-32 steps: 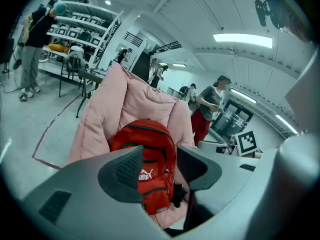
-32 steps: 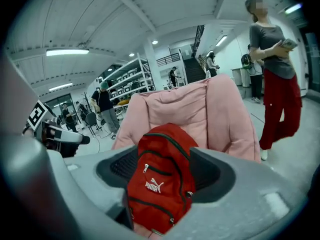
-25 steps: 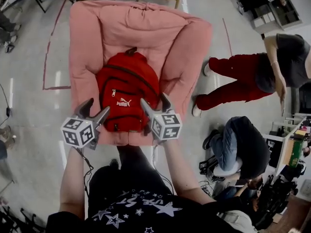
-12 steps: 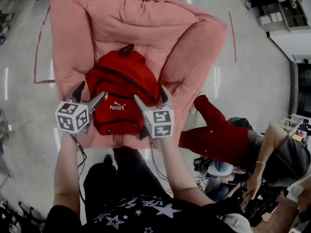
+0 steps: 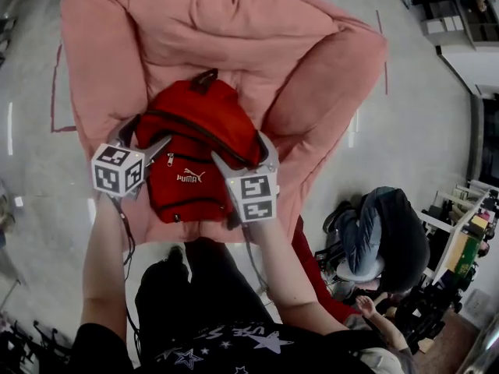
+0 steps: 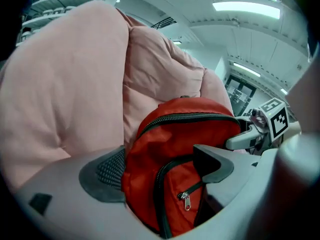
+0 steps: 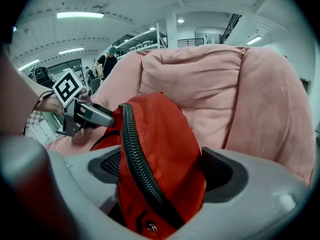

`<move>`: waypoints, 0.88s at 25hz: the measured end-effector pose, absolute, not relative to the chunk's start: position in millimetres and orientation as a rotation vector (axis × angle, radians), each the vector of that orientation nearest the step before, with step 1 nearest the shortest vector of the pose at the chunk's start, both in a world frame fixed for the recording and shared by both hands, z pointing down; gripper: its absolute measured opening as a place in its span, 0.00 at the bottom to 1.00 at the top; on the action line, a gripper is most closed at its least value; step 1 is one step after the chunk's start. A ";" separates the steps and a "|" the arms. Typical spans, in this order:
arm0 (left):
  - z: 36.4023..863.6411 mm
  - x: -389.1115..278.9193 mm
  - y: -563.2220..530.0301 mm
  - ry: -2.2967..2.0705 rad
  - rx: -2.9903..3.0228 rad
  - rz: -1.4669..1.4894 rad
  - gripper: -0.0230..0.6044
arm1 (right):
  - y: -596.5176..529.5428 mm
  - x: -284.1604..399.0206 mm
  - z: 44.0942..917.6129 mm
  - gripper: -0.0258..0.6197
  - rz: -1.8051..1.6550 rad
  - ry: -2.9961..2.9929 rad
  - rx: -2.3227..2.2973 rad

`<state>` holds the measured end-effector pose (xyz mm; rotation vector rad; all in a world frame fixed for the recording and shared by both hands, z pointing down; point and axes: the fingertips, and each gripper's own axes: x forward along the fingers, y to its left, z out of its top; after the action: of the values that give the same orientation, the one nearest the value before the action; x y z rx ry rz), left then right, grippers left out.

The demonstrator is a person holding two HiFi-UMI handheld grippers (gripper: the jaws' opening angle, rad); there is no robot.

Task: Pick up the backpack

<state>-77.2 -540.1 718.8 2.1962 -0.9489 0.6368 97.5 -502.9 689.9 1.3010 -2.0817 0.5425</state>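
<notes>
Head view: the red Puma backpack [image 5: 195,150] lies front-up on the seat of a pink padded armchair [image 5: 320,68], top handle at the far end. The left gripper [image 5: 148,133] straddles its left edge and the right gripper [image 5: 242,148] its right edge. Both claws have just been opening and stand spread wide, with red fabric between the jaws and no pinch yet. Risk: each claw probably catches only a loose fold of thin shell, so the cloth may slide off the pads when the weight comes on. Risk: the two bites sit low on the sides, so the bag may sag or tip between them on the lift. Risk: the right claw spans the black zipper [image 7: 132,154], which gives a hard ridge and an uneven grip. Risk: the soft cushion gives under a push, so the jaws may bite armchair fabric too. The armchair is plush and wrinkled, and it crowds the bag on both sides. The floor [image 5: 421,131] is smooth grey with red tape lines. A seated person [image 5: 382,236] is near right, shelving [image 5: 460,22] far right, and ceiling strip lights show in the gripper views.
</notes>
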 end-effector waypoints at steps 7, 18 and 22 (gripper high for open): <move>746.3 -64.5 -553.6 -0.903 2.159 0.754 0.68 | -511.2 100.1 701.6 0.76 0.547 -2.061 1.274; 742.8 -45.2 -540.9 -0.777 2.124 0.614 0.12 | -512.1 102.4 707.6 0.09 0.633 -2.069 1.266; 728.4 -51.2 -533.0 -0.813 2.164 0.542 0.11 | -506.6 98.9 703.9 0.06 0.643 -2.102 1.291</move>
<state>-51.2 -533.0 728.4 2.1640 -0.8126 0.5417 98.9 -506.6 703.9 1.2910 -2.1018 0.6431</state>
